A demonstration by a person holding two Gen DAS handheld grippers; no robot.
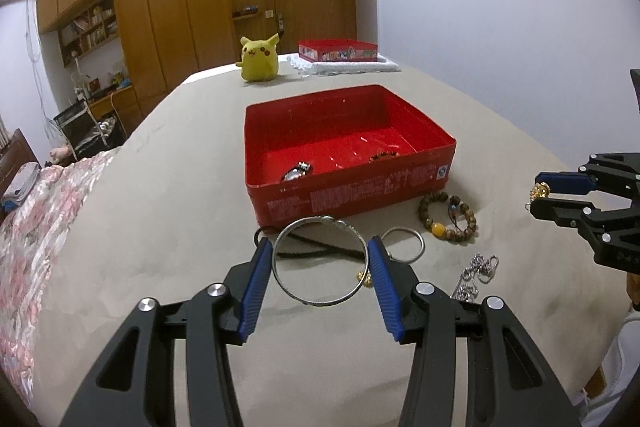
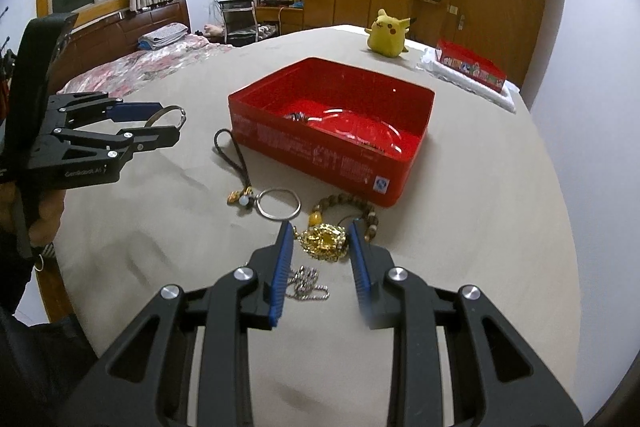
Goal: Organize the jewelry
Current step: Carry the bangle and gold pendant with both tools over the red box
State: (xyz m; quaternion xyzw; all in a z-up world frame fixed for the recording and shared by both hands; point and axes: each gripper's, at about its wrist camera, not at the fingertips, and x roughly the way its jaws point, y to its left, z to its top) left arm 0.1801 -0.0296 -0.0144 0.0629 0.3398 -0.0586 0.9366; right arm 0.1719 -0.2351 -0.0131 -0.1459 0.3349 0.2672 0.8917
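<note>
Left gripper point(image 1: 320, 263) clamped on silver bangle point(image 1: 320, 261); right gripper point(image 2: 320, 243) clamped on gold piece point(image 2: 322, 241). Partly done: two items inside red box point(image 1: 344, 187), several loose near it on tabletop point(image 1: 160, 227).

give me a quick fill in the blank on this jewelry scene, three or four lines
1. The left gripper is shut on a silver ____.
2. The right gripper is shut on a tangle of ____-coloured jewelry.
3. The open tin holding a watch is ____ in colour.
4. The wooden bead bracelet lies ____ the tin, on the cloth.

Missing words: bangle; gold; red; outside
</note>
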